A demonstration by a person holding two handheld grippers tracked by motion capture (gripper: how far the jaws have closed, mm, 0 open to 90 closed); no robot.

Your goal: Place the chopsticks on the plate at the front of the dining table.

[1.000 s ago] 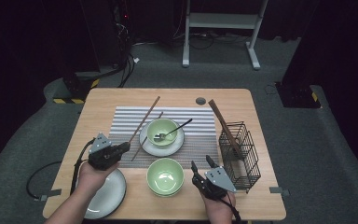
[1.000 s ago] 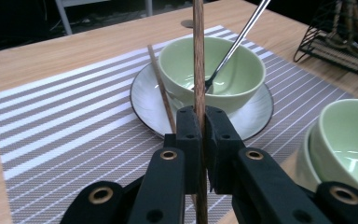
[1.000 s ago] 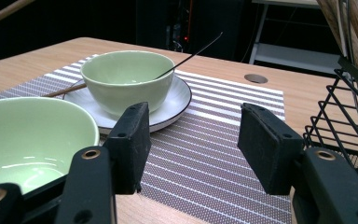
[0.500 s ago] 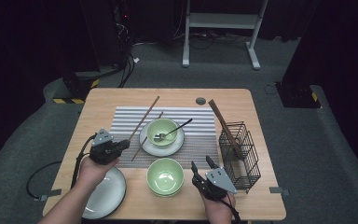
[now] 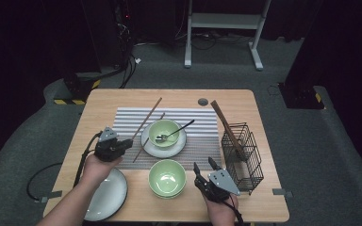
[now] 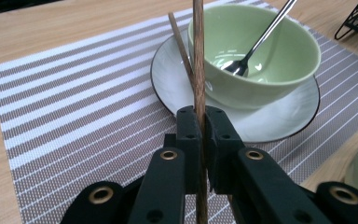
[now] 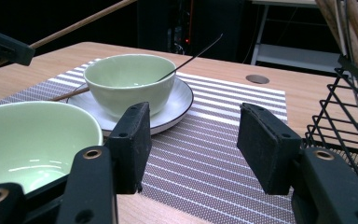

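High view: my left gripper (image 5: 122, 147) sits at the left edge of the striped placemat (image 5: 198, 117), jaws shut on one chopstick (image 5: 147, 118), which runs up and away from them over the mat; I judge it is gripped near its lower end so the long free part can be steered. The second chopstick (image 5: 143, 147) lies flat, its upper part against the rim of the white plate (image 5: 149, 147) that carries the far green bowl (image 5: 164, 132) and its spoon (image 5: 175, 132). My right gripper (image 5: 207, 168) rests near the table's front edge, between the near green bowl (image 5: 167, 178) and the wire basket (image 5: 243, 155), which already holds other sticks leaning upright; that looks the likely home for this one. Left gripper view: the pads are clamped tight on the chopstick (image 6: 198, 56), no gap showing; it stands clear above the mat, crossing the lying stick (image 6: 181, 44) beside the plate (image 6: 279, 126). Right gripper view: my jaws stand wide apart with nothing between them, only placemat (image 7: 200, 154) beyond; held idle and clear of the basket (image 7: 349, 116), I think, to leave the left hand room.
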